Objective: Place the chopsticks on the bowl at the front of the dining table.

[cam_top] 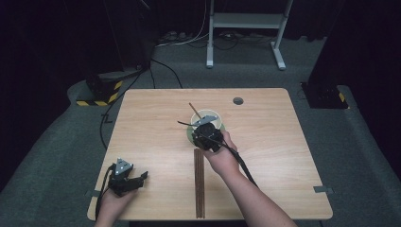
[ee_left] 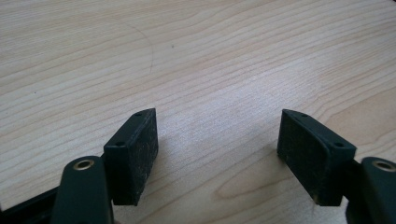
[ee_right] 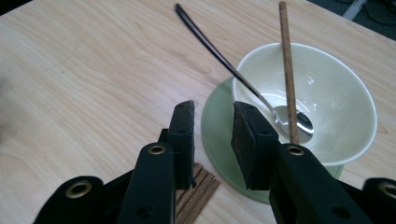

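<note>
A pale green bowl [ee_right: 327,88] stands on a darker green plate [ee_right: 217,154] near the table's middle [cam_top: 209,115]. A metal spoon [ee_right: 219,51] and one brown chopstick [ee_right: 287,60] lean inside the bowl. My right gripper [ee_right: 212,126] hovers just before the plate's near rim, jaws a little apart with nothing between them; in the high view the right gripper [cam_top: 204,130] covers the bowl's near side. Several brown chopsticks [cam_top: 199,184] lie side by side on the wood behind it. My left gripper [ee_left: 217,135] rests low over bare wood at the front left [cam_top: 137,178], jaws wide and empty.
The wooden table [cam_top: 156,118] has a round cable hole [cam_top: 238,100] at the back. Cables trail from both grippers toward the front edge. Grey carpet, a white desk frame [cam_top: 246,28] and a yellow-black striped base [cam_top: 101,92] lie beyond the table.
</note>
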Demonstrator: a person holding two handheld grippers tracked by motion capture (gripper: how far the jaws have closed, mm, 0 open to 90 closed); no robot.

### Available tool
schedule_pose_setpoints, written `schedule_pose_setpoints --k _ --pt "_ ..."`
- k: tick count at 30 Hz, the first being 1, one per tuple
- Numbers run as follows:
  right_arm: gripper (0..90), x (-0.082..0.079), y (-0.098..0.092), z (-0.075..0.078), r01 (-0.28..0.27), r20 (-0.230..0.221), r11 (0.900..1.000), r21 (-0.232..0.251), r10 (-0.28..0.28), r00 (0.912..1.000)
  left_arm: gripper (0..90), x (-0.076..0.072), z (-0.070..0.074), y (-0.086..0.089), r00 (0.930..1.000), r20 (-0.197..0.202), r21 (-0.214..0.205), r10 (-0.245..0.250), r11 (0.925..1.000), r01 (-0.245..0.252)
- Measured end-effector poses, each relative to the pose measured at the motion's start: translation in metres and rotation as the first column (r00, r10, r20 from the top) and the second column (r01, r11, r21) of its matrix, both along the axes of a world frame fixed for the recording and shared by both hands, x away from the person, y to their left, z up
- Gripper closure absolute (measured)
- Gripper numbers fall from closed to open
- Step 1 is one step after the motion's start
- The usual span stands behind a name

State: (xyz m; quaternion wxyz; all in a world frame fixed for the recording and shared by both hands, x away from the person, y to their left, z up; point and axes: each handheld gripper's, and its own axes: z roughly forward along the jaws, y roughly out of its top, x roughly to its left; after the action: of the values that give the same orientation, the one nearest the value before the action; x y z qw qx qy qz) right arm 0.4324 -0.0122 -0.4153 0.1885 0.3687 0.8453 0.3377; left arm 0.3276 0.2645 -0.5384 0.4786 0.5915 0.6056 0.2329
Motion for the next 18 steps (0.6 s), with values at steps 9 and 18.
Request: schedule_pose_setpoints --k 9,18 --pt "69.4 -0.027 -0.001 -0.004 -0.018 0.009 0.9998 -0.001 0.018 0.9998 29.0 0.000 0.000 0.000 0.9999 -0.003 -0.007 0.016 0.9998 -0.016" --pt "69.4 -0.043 -0.014 -0.016 -0.019 0.006 0.9998 -0.002 0.019 0.9998 29.0 0.000 0.000 0.001 0.9999 -0.005 0.007 0.010 0.9999 -0.010"
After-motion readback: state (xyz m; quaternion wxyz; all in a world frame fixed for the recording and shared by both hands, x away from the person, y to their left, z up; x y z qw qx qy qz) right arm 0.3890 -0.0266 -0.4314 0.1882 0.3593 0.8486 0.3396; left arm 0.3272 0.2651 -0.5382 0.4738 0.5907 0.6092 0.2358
